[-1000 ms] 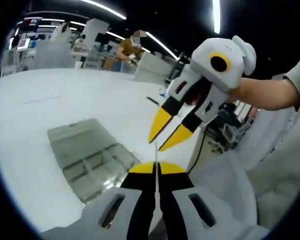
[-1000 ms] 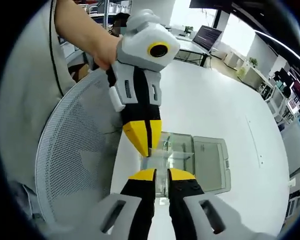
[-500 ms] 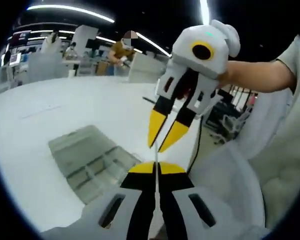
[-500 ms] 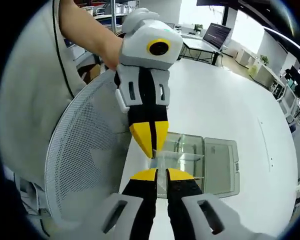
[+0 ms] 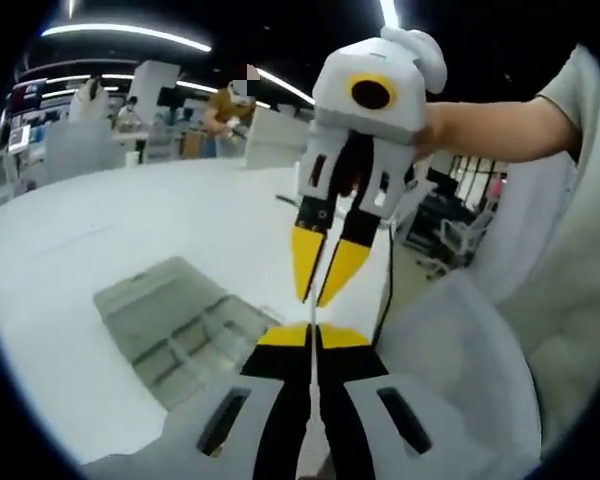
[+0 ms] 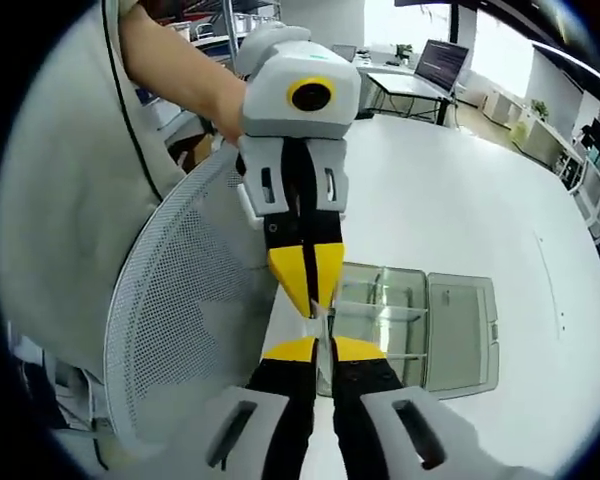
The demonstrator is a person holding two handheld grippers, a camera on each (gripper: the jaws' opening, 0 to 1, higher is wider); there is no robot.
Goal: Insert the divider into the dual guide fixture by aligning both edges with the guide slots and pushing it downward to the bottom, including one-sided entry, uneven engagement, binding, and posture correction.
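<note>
The divider (image 6: 323, 318) is a thin clear plate, seen edge-on as a pale line (image 5: 311, 350) in the left gripper view. My left gripper (image 5: 312, 335) is shut on it, and from the right gripper view this gripper (image 6: 308, 300) points down from above. My right gripper (image 6: 323, 347) meets it tip to tip, its jaws a narrow gap apart and straddling the divider's far edge. In the left gripper view the right gripper (image 5: 314, 298) hangs down from the top. The clear guide fixture (image 5: 175, 325) (image 6: 420, 325) lies on the white table below, apart from the divider.
A white mesh chair back (image 6: 180, 330) (image 5: 460, 390) stands at the table's edge under my grippers. The person's arm (image 5: 500, 130) and light shirt (image 6: 50, 200) are close by. The white table (image 6: 460, 210) stretches beyond the fixture. Desks and a person are far behind.
The right gripper has swung more upright over the left one, and its jaws have narrowed around the divider's edge. The left gripper has stayed shut on the divider.
</note>
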